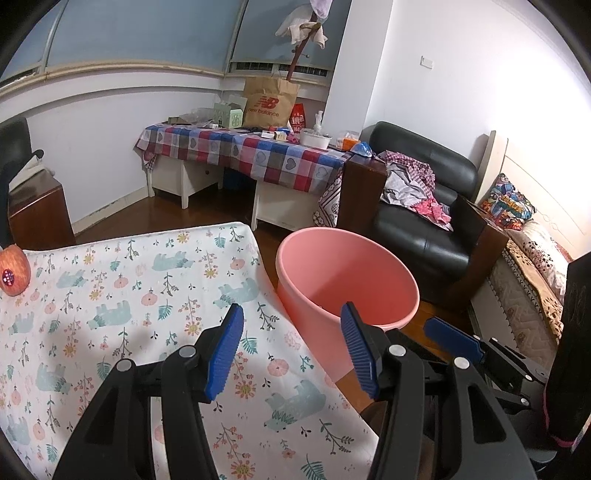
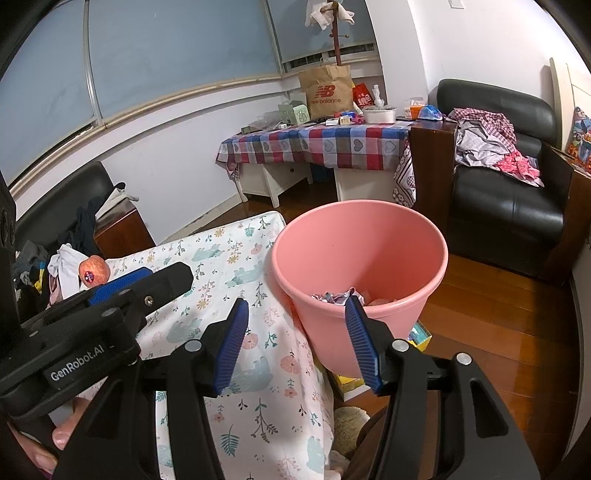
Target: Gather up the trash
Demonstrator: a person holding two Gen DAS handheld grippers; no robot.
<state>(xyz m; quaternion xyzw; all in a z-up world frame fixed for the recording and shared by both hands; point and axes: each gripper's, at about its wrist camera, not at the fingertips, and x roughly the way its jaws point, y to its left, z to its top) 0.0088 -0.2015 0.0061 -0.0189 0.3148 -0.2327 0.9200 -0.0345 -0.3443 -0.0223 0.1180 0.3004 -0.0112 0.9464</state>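
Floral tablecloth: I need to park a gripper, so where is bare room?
The floral tablecloth lies bare between the apple at its left edge and the pink bucket beside its right edge. The checkered table behind is crowded.

This is a room in someone's home — a bedroom and sitting room in one. A black sofa chair [image 1: 424, 206] has clothes [image 1: 413, 184] piled on it, and a bed [image 1: 532, 266] with a bright pillow [image 1: 508, 206] stands beside it. A worktop with a checked cloth [image 1: 243, 151] holds a paper shopping bag [image 1: 269, 101] and small boxes. The floor [image 2: 491, 314] is brown wood — and a coat stand [image 2: 334, 33] holds white cloths.
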